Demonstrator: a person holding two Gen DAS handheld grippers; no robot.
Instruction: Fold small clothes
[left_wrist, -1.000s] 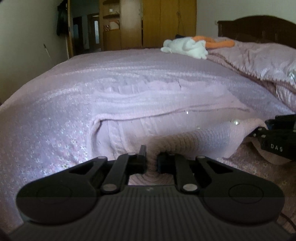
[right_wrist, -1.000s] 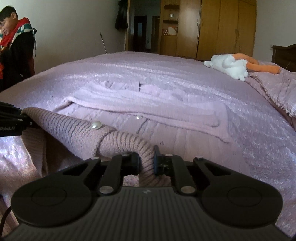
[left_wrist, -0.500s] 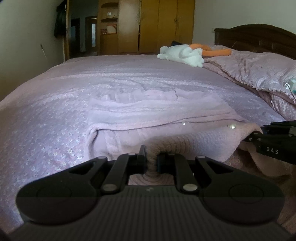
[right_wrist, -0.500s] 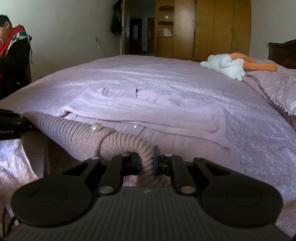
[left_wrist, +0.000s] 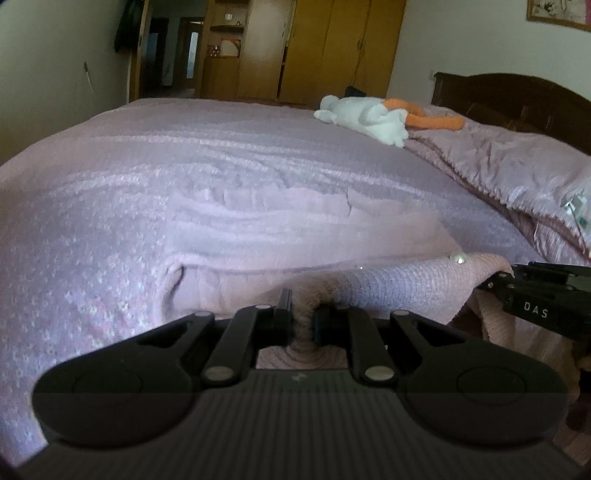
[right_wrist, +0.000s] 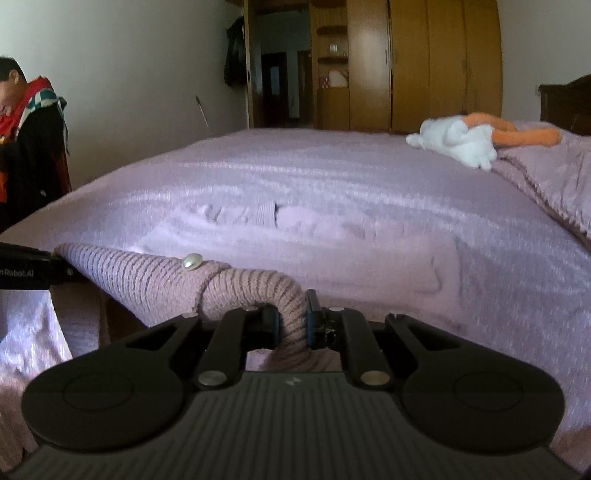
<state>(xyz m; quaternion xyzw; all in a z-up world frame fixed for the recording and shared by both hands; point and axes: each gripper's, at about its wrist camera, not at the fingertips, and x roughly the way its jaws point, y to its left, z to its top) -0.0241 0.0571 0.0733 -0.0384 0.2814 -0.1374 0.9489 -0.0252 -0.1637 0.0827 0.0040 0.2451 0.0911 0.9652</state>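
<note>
The ribbed hem of the pink cardigan (right_wrist: 236, 288) is clenched by the left tool (left_wrist: 303, 321) and right tool (right_wrist: 291, 325) at 6 o'clock; its body lies at 12 o'clock on the bed (left_wrist: 92, 177). Mid-fold; the hem should next be carried forward evenly.

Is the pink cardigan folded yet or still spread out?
Partly folded. Sleeves lie across the cardigan body on the bed; the hem is lifted, pinched by left gripper and right gripper.
</note>
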